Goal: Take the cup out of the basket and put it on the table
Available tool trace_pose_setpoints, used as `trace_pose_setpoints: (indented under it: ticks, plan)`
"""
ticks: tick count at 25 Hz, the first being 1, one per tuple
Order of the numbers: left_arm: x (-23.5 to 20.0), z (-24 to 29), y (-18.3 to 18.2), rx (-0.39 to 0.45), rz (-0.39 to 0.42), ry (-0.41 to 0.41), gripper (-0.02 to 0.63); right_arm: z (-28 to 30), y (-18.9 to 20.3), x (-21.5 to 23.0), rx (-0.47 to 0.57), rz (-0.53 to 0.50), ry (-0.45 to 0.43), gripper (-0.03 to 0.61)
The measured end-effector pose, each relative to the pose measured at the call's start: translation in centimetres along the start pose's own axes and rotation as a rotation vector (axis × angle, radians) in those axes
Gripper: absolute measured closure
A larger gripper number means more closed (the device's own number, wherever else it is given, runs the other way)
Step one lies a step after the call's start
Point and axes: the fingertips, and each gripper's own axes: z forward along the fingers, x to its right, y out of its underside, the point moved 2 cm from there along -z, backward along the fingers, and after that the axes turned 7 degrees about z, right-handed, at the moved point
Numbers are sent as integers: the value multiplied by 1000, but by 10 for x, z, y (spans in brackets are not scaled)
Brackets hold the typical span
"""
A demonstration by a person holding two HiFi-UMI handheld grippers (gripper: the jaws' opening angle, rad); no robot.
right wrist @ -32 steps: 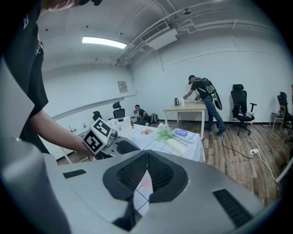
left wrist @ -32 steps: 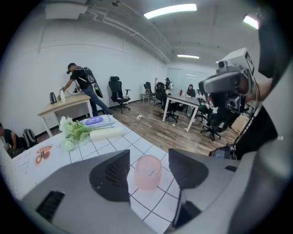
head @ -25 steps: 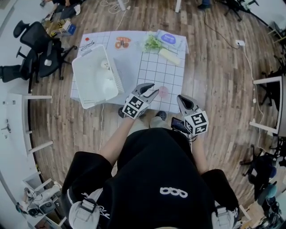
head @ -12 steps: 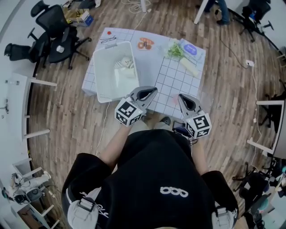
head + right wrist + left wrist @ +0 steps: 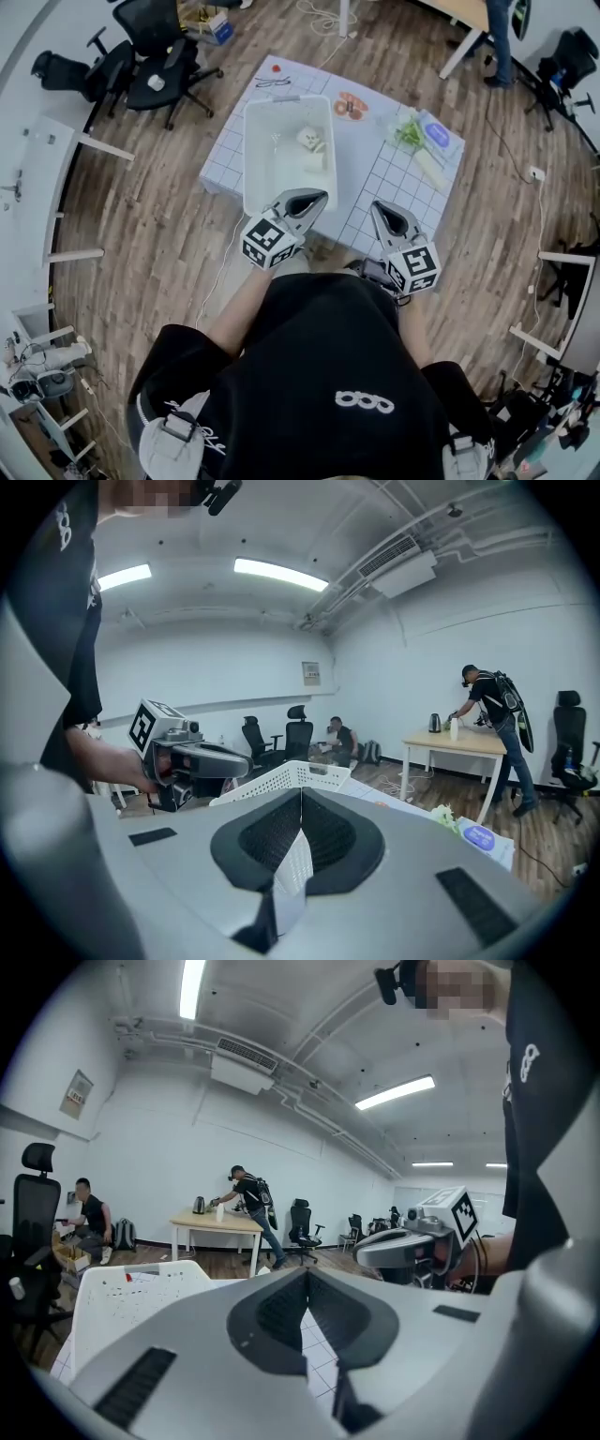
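Both hands have drawn back to the table's near edge; left gripper and right gripper point forward, jaws closed, empty, beside the basket; cup not discernible

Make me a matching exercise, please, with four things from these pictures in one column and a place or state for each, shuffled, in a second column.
Things:
1. basket
2. left gripper
3. blue packet
4. office chairs

Places or states:
A. on the wooden floor, away from the table
B. jaws shut, nothing between them
C. on the table, with pale things inside
D. on the table, beside leafy greens

Pairs: 1-C, 2-B, 3-D, 4-A.
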Motion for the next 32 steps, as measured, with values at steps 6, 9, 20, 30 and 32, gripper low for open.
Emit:
trace_pose_setpoints:
  ticks: [6,9,20,30,32]
  plan:
    - [-19,-20,9,-3,-23,-37,604,21,-2,-14,-24,-8,-22,555]
    - [-23,-23,11,-1,-29,-50,604,26,0,-15,-35,-13,-30,555]
    - [-31,-31,17,0,-87,-86,606,36,4,-18,-73,-49,-33,555]
    - [-47,-47,24,15,-127,-128,604,65,0,-35,-124,-124,-81,554]
    - [-53,-53,25,18,-131,-128,606,78,-4,-41,-139,-131,-91,554]
